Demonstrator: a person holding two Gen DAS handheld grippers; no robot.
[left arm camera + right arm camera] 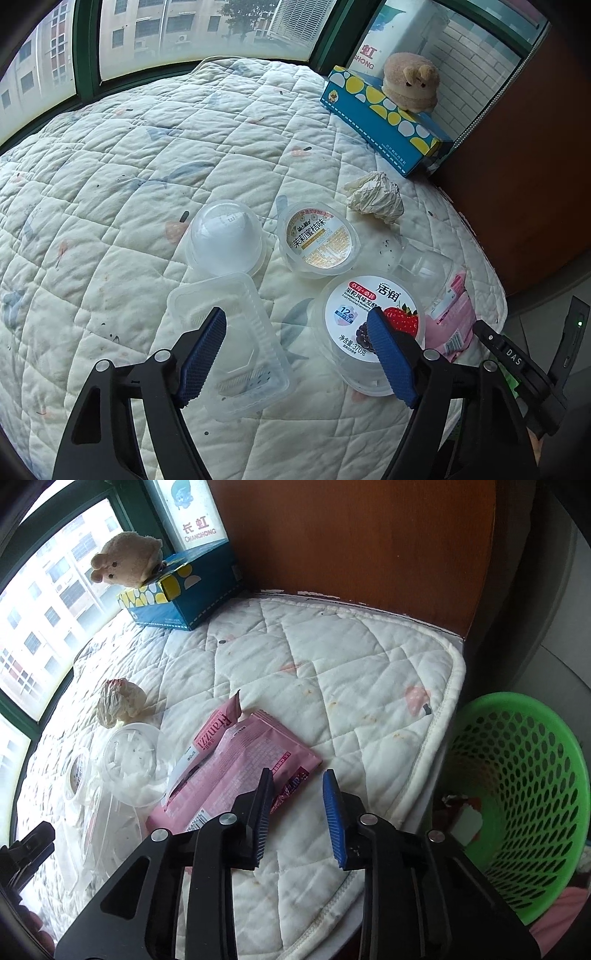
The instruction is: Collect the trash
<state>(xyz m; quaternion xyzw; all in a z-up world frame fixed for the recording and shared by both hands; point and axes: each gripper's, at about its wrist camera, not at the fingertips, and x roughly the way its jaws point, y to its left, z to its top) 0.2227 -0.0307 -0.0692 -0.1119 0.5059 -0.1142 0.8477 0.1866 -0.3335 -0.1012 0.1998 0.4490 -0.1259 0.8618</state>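
Observation:
Trash lies on a white quilted pad (110,155): a clear plastic tray (236,306), an upturned clear cup (225,240), a jelly cup with an orange label (319,240), a yogurt tub with a strawberry lid (358,314), a clear cup (424,266), a crumpled paper ball (376,197) and a pink Franzzi wrapper (236,764). My left gripper (299,325) is open above the gap between the tray and the tub. My right gripper (299,786) is open and empty, just above the wrapper's near corner. A green mesh basket (524,775) stands right of the pad.
A blue tissue box (384,118) with a plush toy (410,83) on it stands at the pad's far corner by the window. A brown wooden panel (369,539) borders the pad. The basket holds some trash at its bottom.

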